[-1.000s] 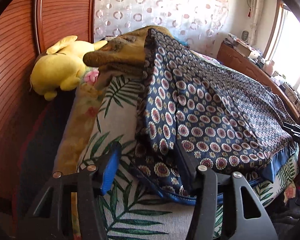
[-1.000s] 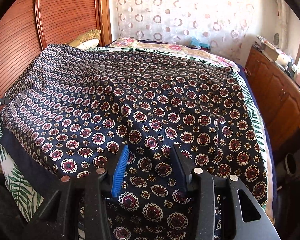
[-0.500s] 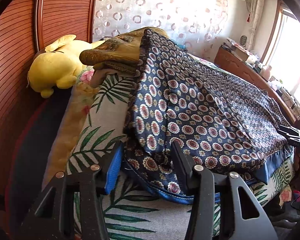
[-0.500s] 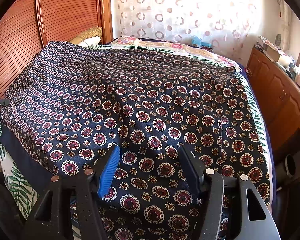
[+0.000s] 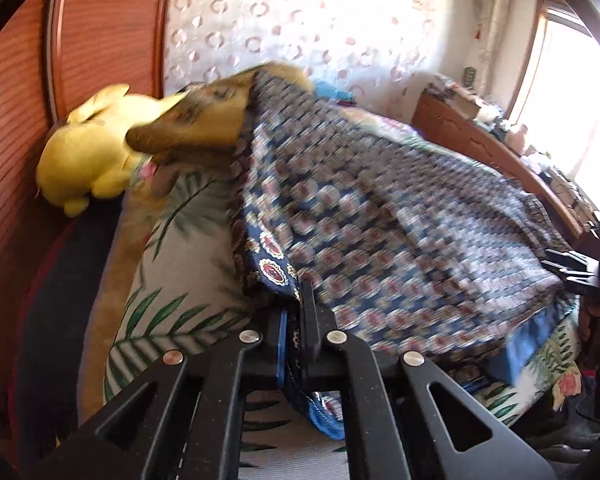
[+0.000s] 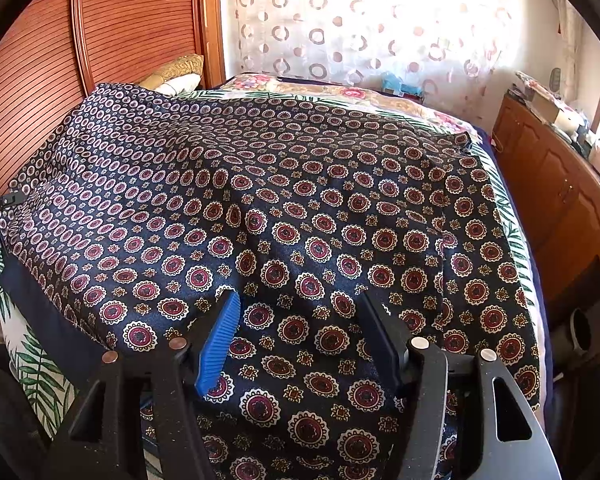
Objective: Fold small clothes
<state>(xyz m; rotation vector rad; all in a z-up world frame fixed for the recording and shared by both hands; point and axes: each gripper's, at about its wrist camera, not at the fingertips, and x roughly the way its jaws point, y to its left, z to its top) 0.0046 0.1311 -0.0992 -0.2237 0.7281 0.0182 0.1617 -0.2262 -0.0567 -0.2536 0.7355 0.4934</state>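
We see the left gripper [image 5: 296,312] clenched on the cloth [image 6: 284,208] corner; its jaws have just closed on it. Right gripper [image 6: 298,320] hovers released over the near hem. We'd pinch there too, lift both evenly. Cloth lies spread on the bed [image 6: 32,376], long axis probably side to side.

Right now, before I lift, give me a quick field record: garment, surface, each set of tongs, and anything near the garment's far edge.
garment: navy medallion-print cloth, spread flat over the bed
surface: leaf-print bedcover
left tongs: just closed, pinching the cloth's near corner
right tongs: open, cloth lying between the fingers, pads not pressing
far edge: cloth overlaps a brown-gold pillow; yellow plush toy beside it
ready to lift: left side only
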